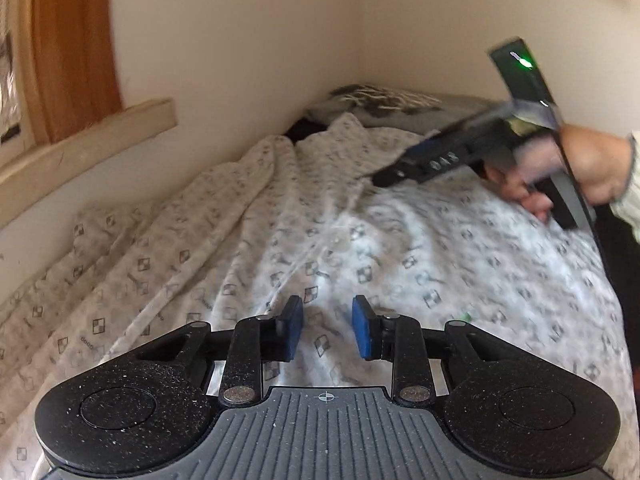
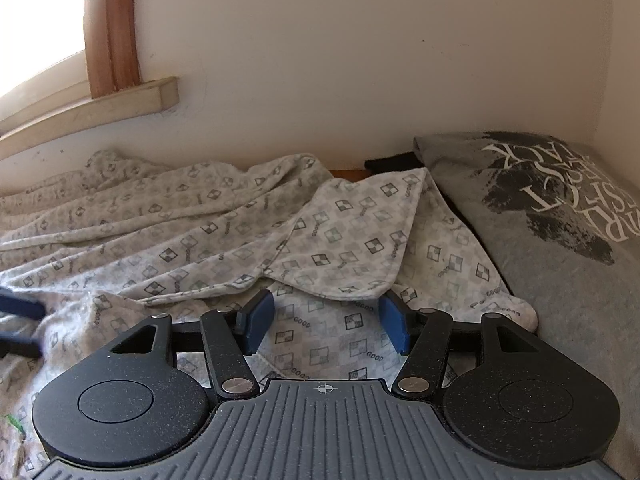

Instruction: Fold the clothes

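Two handheld grippers hover over a rumpled white patterned garment (image 2: 224, 240) spread across a bed. The left gripper (image 1: 327, 330) points forward and downward over the cloth; its blue pads (image 1: 294, 328) stand apart with a narrow gap, and only flat fabric shows through that gap, with nothing pinched. The picture from this side is slightly blurred.

The right gripper (image 2: 326, 324) also tilts downward, its jaws set wider, blue pads (image 2: 260, 320) on either side of the cloth just below a folded-over flap of the garment. The pads do not press on anything. In the left wrist view, a person's hand (image 1: 576, 172) grips the handle of this right gripper, a pale sleeve cuff at the wrist and a green light glowing on the device's top.

The garment carries small checkered squares and the word "GOOD". To its right lies a grey T-shirt (image 2: 560, 240) with a dark print and white lettering. Behind the bed stands a cream wall (image 2: 360, 60), with a wooden window frame (image 2: 116, 28) and pale sill (image 2: 100, 104) at left.
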### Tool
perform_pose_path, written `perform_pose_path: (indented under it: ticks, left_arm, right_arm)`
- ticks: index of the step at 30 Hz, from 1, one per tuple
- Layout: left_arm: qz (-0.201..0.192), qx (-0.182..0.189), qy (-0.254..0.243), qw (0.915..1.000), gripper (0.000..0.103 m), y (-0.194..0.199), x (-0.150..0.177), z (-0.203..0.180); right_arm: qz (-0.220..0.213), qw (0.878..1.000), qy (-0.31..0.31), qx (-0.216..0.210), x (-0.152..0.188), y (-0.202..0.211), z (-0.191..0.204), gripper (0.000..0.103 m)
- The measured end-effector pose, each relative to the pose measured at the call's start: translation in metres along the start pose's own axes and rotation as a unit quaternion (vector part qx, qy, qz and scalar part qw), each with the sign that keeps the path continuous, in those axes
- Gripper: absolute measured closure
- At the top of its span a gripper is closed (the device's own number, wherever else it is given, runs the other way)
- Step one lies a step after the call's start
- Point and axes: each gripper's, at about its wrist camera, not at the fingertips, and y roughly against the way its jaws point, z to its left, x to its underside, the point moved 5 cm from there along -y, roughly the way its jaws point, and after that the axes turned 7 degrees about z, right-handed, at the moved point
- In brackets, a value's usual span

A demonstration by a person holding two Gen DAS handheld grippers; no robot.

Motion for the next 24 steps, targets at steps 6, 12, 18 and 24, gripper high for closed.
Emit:
perform_pose_path:
  ticks: [6, 12, 18, 24]
  left_arm:
    - [0.0, 0.001, 0.003, 1.0, 0.072, 0.0, -0.002, 0.001]
    - [0.001, -0.001, 0.0, 1.0, 0.072, 0.001, -0.002, 0.002]
    - [0.001, -0.002, -0.002, 1.0, 0.072, 0.001, -0.003, 0.004]
    - [0.001, -0.003, -0.003, 1.0, 0.072, 0.002, -0.004, 0.002]
  right_arm:
    - [-0.033, 0.999, -0.018, 0.017, 0.006, 0.019, -0.003, 0.044]
    - [-0.108, 0.994, -0.014, -0.025, 0.058, 0.114, 0.01, 0.06]
    - [-0.073, 0.997, 0.0, -0.035, 0.137, 0.169, 0.029, 0.081]
    - [-0.032, 0.999, -0.022, -0.037, 0.212, 0.194, 0.062, 0.068]
